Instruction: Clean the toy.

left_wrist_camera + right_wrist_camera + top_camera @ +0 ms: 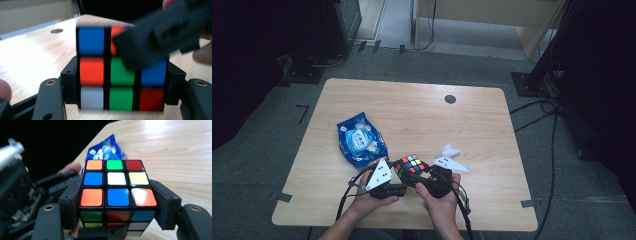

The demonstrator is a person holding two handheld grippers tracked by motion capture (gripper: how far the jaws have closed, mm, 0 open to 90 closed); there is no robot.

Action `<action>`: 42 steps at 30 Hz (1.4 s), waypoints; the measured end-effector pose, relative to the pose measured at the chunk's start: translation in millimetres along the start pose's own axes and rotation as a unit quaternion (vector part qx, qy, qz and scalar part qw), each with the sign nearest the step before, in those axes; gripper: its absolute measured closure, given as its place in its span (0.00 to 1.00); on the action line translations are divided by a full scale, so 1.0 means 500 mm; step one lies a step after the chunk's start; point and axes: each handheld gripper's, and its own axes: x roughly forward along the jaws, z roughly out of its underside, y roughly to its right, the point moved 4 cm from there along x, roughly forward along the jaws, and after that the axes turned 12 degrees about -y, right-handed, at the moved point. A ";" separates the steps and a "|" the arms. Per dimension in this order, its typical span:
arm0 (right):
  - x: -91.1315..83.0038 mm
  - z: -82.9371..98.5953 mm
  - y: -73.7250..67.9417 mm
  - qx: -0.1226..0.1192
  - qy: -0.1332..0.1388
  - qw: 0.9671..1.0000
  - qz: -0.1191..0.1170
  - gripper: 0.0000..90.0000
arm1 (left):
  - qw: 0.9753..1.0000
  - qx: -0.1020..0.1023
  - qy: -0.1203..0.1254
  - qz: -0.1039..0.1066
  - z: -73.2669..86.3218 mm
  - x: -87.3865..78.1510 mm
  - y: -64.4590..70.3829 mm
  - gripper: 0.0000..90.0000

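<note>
A scrambled Rubik's cube (410,165) is held just above the near edge of the wooden table (422,120). My left gripper (400,176) is shut on it from the left; in the left gripper view the cube (120,75) sits between both jaws (122,82). My right gripper (421,177) is shut on the cube from the right. The right gripper view has the cube (115,185) squeezed between its pads (117,205). Blurred, the right gripper (160,37) crosses the cube's upper right corner. The left gripper (22,192) lies at the left, behind the cube.
A blue snack packet (361,140) lies left of the cube, also seen behind it as the packet (105,148). A white crumpled object (452,159) rests just right of the hands. A round cable hole (450,99) sits at the far side of the table.
</note>
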 end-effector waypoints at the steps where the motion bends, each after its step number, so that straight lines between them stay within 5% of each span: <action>1: -0.004 -0.003 0.002 0.004 0.006 1.000 0.000 0.38 | 1.000 0.001 -0.002 0.000 0.001 0.001 0.000 0.36; 10: -0.014 -0.008 0.010 0.017 0.020 1.000 -0.011 0.38 | 1.000 -0.004 0.009 0.013 -0.001 -0.008 -0.001 0.38; 16: -0.014 -0.012 0.017 0.005 0.013 0.999 -0.031 0.36 | 1.000 -0.019 0.007 0.020 0.002 -0.011 -0.014 0.38; 21: -0.036 -0.027 0.025 -0.020 0.039 0.997 -0.057 0.36 | 0.999 -0.038 0.015 0.016 0.003 -0.025 -0.041 0.38; 25: -0.065 -0.040 0.048 -0.029 0.068 0.996 -0.047 0.49 | 0.998 -0.058 0.029 0.019 0.001 -0.042 -0.063 0.38; 27: -0.067 -0.040 0.063 -0.064 0.067 0.996 -0.005 0.52 | 0.997 -0.066 0.034 0.023 0.001 -0.048 -0.071 0.38; 29: -0.053 -0.032 0.077 -0.122 0.042 0.990 0.057 0.52 | 0.996 -0.073 0.037 0.030 0.000 -0.051 -0.075 0.38; 31: -0.030 -0.019 0.084 -0.149 0.007 0.987 0.062 0.50 | 0.996 -0.073 0.039 0.034 -0.002 -0.053 -0.075 0.38; 33: -0.011 -0.009 0.079 -0.181 -0.006 0.980 0.077 0.49 | 0.996 -0.073 0.038 0.040 -0.004 -0.053 -0.073 0.38; 37: 0.012 0.006 0.053 -0.285 -0.001 0.951 0.122 0.44 | 0.995 -0.074 0.034 0.050 -0.004 -0.052 -0.071 0.38; 42: 0.013 0.010 0.050 -0.364 0.034 0.918 0.152 0.41 | 0.994 -0.075 0.017 0.078 -0.005 -0.053 -0.074 0.38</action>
